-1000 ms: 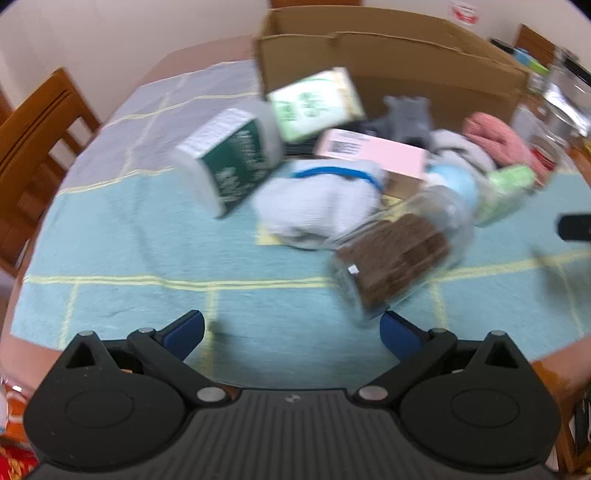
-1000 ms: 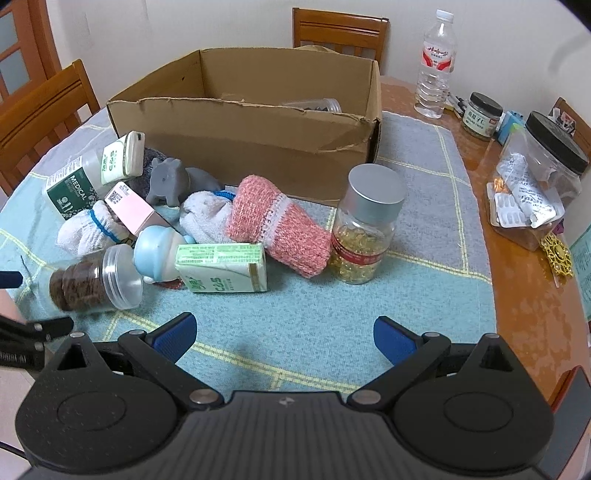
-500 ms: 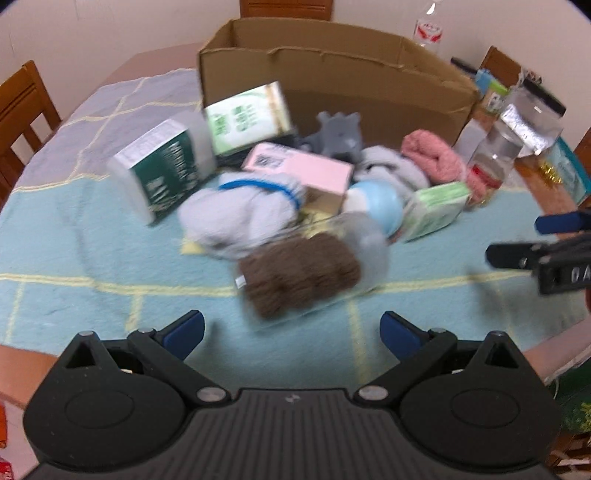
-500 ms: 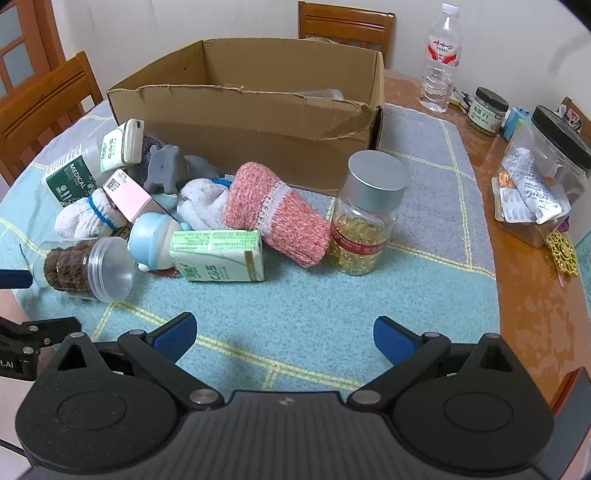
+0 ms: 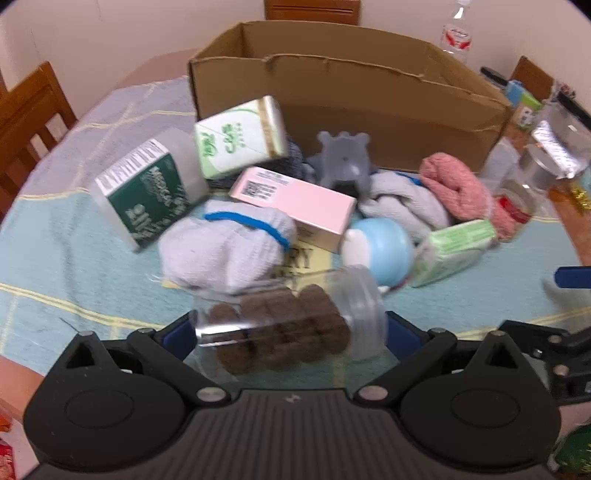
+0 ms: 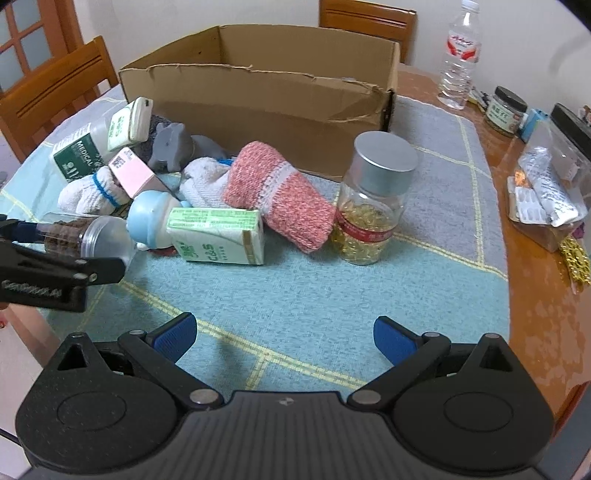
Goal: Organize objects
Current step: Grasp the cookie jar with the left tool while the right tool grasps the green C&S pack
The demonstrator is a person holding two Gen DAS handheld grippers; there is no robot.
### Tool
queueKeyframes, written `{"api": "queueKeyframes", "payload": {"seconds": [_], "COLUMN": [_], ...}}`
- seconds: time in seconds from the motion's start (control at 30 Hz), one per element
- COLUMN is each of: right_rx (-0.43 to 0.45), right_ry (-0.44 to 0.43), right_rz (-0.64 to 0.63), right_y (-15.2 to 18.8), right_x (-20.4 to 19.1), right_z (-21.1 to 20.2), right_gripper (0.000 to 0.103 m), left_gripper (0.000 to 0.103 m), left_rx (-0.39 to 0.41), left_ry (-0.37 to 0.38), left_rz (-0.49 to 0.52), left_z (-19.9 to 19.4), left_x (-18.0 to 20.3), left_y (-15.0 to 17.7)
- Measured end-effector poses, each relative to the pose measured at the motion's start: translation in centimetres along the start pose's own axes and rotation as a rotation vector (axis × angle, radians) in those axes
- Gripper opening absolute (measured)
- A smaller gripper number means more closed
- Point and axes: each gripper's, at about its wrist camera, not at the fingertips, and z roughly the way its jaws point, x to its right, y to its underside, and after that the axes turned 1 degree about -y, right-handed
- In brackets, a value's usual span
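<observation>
Two claws were in play. My left claw (image 5: 290, 332) stood wide apart around the clear jar (image 5: 288, 328), lying at 6 o'clock of the box (image 5: 351, 99); contact unclear. Round jar might roll or squirt out on closing. My right claw (image 6: 282, 339) gaped, holding nothing.

At my twelve o'clock a plain pale wall (image 6: 258, 11) closes the room. A wooden chair (image 6: 367, 18) stands against it beyond the table (image 6: 535, 280), whose glossy brown top shows at my three o'clock. Another wooden chair (image 6: 55, 92) and a glazed wooden door (image 6: 33, 37) sit at ten o'clock.
</observation>
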Motion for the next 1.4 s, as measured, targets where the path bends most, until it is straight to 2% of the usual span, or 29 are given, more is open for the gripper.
{"api": "queueKeyframes", "payload": {"seconds": [0.13, 0.3, 0.5, 0.77, 0.9, 0.97, 1.1, 1.3, 1.4], "right_rx": [0.006, 0.006, 0.048, 0.147, 0.105, 0.064, 0.040, -0.001, -0.019], "right_ry": [-0.036, -0.068, -0.123, -0.216, -0.214, -0.203, -0.176, -0.062, -0.063], "right_rz": [-0.028, -0.069, -0.111, -0.245, -0.261, -0.258, -0.252, -0.131, -0.067], "right_y": [-0.2, -0.9, -2.1, -4.6, -5.5, -5.0, -3.4, -1.8, -1.1], "right_x": [-0.2, -1.0, -2.5, -6.3, -7.2, -7.2, -6.8, -4.6, -3.7], "right_z": [0.3, 0.9, 0.6, 0.0, 1.9, 2.2, 1.2, 1.5, 2.5], "right_gripper": [0.103, 0.103, 0.103, 0.103, 0.103, 0.103, 0.103, 0.103, 0.102], "left_gripper": [0.098, 0.098, 0.098, 0.098, 0.098, 0.098, 0.099, 0.098, 0.098], "left_rx": [0.023, 0.002, -0.012, -0.014, -0.018, -0.016, -0.009, -0.008, -0.007], "left_ry": [-0.053, -0.083, -0.124, -0.089, -0.074, -0.071, -0.054, -0.042, -0.046], "left_rz": [0.027, 0.000, -0.016, -0.030, -0.023, -0.023, -0.014, -0.002, 0.013], "left_z": [-0.6, -0.9, -0.9, -0.8, -0.7, -0.7, -0.3, -0.1, 0.1], "left_x": [-0.6, -2.4, -5.1, -7.2, -7.5, -7.5, -7.9, -7.7, -7.7], "left_y": [0.3, 0.9, 1.5, 1.1, 1.1, 1.0, 0.8, 0.7, 0.5]}}
